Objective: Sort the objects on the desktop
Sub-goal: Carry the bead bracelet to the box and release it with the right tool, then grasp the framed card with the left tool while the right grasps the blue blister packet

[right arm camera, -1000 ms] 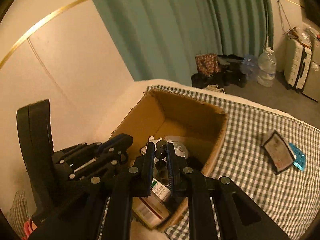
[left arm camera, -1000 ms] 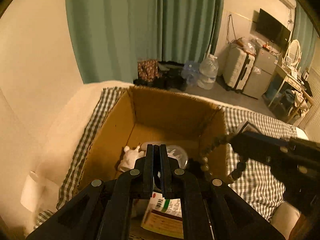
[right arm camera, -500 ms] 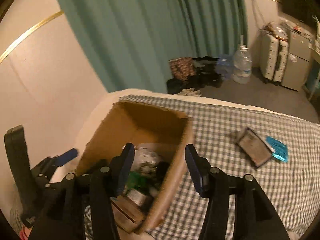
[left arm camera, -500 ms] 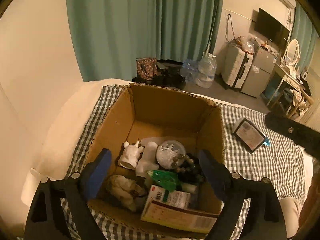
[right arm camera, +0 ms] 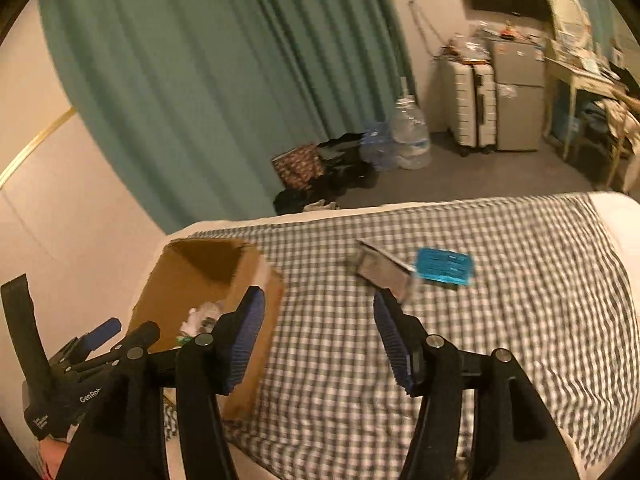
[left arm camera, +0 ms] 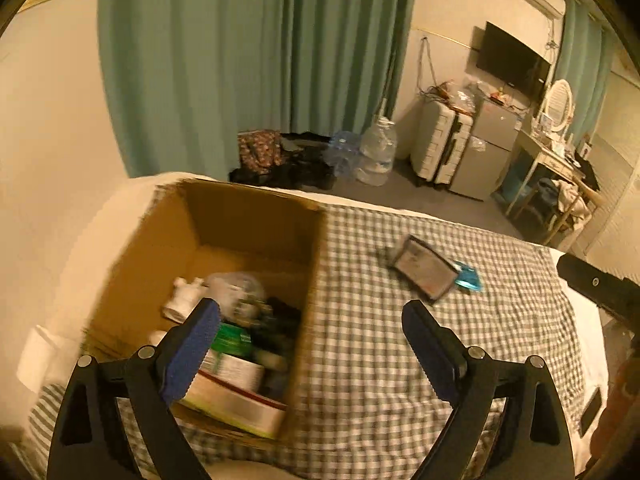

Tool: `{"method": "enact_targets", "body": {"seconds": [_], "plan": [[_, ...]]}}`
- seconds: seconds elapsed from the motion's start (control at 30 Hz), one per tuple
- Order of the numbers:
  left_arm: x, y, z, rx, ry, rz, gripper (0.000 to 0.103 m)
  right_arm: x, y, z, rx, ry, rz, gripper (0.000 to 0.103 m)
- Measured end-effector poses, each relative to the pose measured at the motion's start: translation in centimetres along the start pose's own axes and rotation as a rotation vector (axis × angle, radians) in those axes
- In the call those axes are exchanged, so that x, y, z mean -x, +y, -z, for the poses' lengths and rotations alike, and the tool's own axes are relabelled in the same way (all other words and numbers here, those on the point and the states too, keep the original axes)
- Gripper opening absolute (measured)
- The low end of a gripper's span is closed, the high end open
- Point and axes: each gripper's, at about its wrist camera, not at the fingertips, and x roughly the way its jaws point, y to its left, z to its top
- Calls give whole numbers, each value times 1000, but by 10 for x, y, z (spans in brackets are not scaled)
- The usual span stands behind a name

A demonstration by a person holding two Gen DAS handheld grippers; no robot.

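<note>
Checked cloth (right arm camera: 500, 320) covers the work surface, with a teal curtain (right arm camera: 224, 80) behind. At the cloth's left edge stands the open cardboard box (left arm camera: 256, 224), which already holds several sorted items. Two objects remain out on the cloth, well apart from the box: a dark framed card (right arm camera: 382, 270) and, touching its far side, a blue packet (right arm camera: 444, 266).

Left gripper (left arm camera: 310, 354): jaws have just been opening; now released wide, nothing between them. Right gripper (right arm camera: 318, 338): jaws have just been opening; partly spread, empty, aimed at the card.

Procedure, as judged: approach the card with the right gripper and straddle one raised edge. Motion blur hides whether the card lies flat or tilted, so confirm before closing. Avoid pinching the cloth or dragging the packet.
</note>
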Motion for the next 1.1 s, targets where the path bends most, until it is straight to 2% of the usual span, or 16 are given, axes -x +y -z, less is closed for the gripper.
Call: {"method": "enact_targets", "body": {"seconds": [0.1,0.27,0.4,0.47,0.57,0.63,0.77,0.93,1.1], "plan": [[-14,-27,7,4,35,30,97,8,-30,6,-37,1,18,61],[-44,-66,14,12,105,35,98,16,-78,14,-86,-32,71,70],[-66,-91,12,45,142,32,98,10,-111,19,-76,-39,138,79],[-74,-97,9,70,126,20,98,-1,-131,21,-90,-40,166,81],[-95,-113,0,95,140,13,98,-24,-159,25,-163,-5,173,81],[-111,-125,-4,97,150,6,98,-37,-170,28,-194,-12,182,81],[-148,-154,-9,60,179,-4,98,-63,-183,26,-166,-7,246,81],[-201,-182,-12,33,247,29,98,-101,-204,13,-165,5,218,81],[-249,-195,-20,18,271,-4,98,-134,-218,3,-195,26,193,80]]}}
